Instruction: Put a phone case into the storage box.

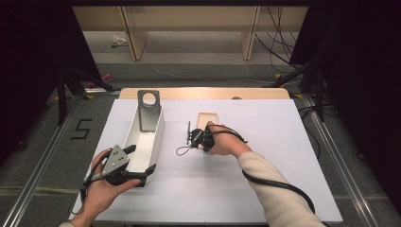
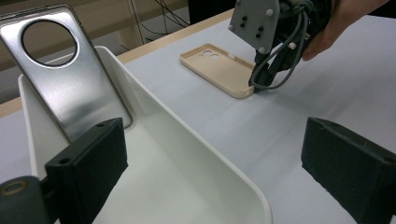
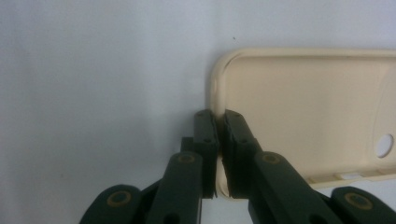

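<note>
A beige phone case (image 3: 303, 102) lies hollow side up on the white table cover (image 1: 265, 165), near the middle (image 1: 208, 117). My right gripper (image 3: 220, 119) is shut on its near rim at a corner, one jaw inside the rim and one outside; the high view shows it (image 1: 204, 137) pointing down. My left gripper (image 2: 215, 154) stands open astride the near end of a long white tray (image 2: 187, 140), one jaw inside it, the other over the table. A silver phone back cover (image 2: 70, 79) with a round hole leans upright at the tray's far end (image 1: 148, 111).
The white tray (image 1: 156, 137) runs front to back on the left half of the table. The right gripper's cable (image 1: 279, 184) trails along the person's right sleeve. Dark stands and loose cables border the table on the floor.
</note>
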Available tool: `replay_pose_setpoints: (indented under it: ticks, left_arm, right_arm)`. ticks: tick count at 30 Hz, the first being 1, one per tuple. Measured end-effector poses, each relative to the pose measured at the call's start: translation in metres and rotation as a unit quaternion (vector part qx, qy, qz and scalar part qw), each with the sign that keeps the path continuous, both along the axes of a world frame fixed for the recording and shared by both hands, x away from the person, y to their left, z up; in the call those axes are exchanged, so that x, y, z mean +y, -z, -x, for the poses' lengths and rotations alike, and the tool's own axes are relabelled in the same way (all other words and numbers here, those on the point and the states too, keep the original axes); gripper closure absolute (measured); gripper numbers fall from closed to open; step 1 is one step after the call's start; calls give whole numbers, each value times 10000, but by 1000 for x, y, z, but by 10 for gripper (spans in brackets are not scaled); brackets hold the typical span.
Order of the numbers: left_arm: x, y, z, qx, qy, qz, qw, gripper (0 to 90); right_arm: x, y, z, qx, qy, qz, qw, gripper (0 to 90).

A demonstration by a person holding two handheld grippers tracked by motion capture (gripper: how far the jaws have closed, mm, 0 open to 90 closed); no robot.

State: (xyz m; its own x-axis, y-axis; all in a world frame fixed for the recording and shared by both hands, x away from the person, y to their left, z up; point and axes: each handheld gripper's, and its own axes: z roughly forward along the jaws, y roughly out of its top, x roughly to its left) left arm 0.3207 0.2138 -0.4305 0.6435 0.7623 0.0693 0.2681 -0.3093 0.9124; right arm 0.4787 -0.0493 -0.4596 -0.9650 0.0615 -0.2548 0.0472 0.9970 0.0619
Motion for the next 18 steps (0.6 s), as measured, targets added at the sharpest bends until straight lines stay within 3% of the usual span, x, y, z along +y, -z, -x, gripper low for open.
replay_pose_setpoints:
  ticks: [9, 18]
  left_arm:
    - [0, 0, 0, -4, -2, 6, 10000, 67]
    - [0, 1, 0, 7, -18, 1, 10000, 69]
  right_arm:
    - [-5, -1, 3, -104, -2, -125, 9999, 871]
    - [-16, -9, 10, -167, 53, -684, 9975, 880]
